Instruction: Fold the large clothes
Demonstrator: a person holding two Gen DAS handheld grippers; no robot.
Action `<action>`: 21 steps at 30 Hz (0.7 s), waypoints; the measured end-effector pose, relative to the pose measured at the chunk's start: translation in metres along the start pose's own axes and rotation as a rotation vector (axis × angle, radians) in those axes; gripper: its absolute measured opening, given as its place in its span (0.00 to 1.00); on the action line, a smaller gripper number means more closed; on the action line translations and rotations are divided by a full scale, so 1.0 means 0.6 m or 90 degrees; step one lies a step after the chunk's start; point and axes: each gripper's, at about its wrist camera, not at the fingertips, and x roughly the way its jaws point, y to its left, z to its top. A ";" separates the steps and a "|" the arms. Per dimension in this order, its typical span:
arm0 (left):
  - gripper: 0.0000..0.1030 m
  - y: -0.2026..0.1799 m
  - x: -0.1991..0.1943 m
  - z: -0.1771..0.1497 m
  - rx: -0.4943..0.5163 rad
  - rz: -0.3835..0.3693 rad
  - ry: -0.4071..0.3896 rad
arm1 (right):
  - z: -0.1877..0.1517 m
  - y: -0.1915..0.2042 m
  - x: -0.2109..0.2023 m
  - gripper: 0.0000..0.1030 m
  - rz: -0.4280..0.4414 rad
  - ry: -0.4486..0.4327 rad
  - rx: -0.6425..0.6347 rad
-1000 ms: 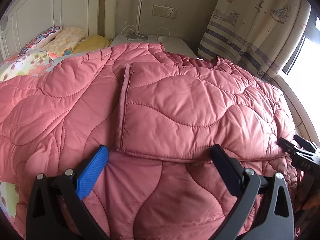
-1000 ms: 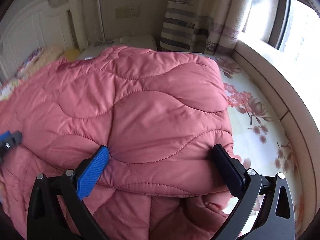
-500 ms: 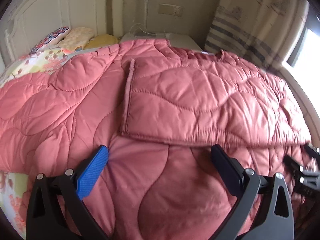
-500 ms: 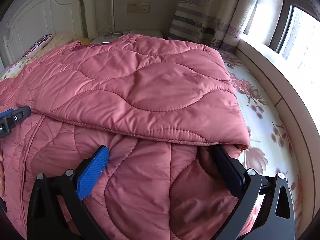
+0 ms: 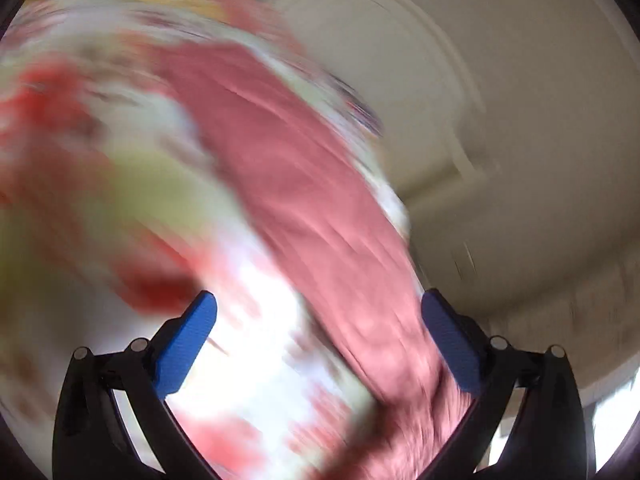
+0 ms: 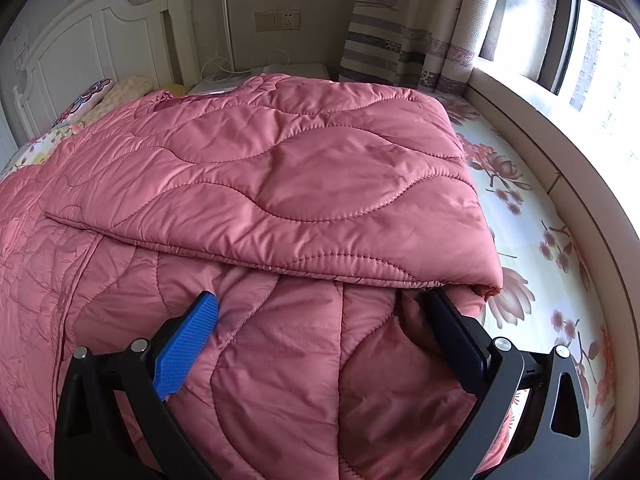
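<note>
A large pink quilted garment (image 6: 280, 184) lies spread on the bed, its right part folded over onto the rest, with the folded hem running across the middle of the right wrist view. My right gripper (image 6: 320, 328) is open and empty just above the lower layer, near the fold's front edge. My left gripper (image 5: 318, 324) is open and empty. Its view is badly blurred and shows only a streak of the pink garment (image 5: 312, 184) over floral fabric.
The floral bedsheet (image 6: 532, 232) is bare to the right of the garment. A white headboard (image 6: 92, 48) and pillows (image 6: 100, 96) are at the back left. A nightstand with cables (image 6: 256, 74), a curtain (image 6: 400, 24) and a window ledge (image 6: 568, 148) lie behind and right.
The left gripper has swung sharply away to the left, blurring its view, and has left the right wrist view. The right gripper has pulled back slightly from the folded edge.
</note>
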 end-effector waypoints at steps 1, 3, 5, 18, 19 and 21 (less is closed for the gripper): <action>0.98 0.013 0.004 0.023 -0.010 -0.001 -0.005 | 0.000 -0.001 0.000 0.96 0.002 0.000 0.001; 0.98 0.015 0.021 0.063 -0.002 0.018 -0.011 | -0.001 0.001 0.001 0.96 0.003 0.001 0.002; 0.96 0.004 0.041 0.092 0.019 0.031 -0.012 | -0.001 0.000 0.001 0.96 0.006 0.002 0.004; 0.10 -0.402 -0.004 -0.021 0.273 -0.254 -0.049 | -0.003 -0.010 -0.004 0.96 0.031 -0.012 0.028; 0.12 -0.445 -0.010 -0.061 0.325 -0.283 -0.038 | -0.003 -0.011 -0.004 0.96 0.034 -0.013 0.030; 0.15 -0.527 -0.013 -0.172 0.439 -0.341 0.001 | -0.003 -0.010 -0.005 0.96 0.035 -0.014 0.031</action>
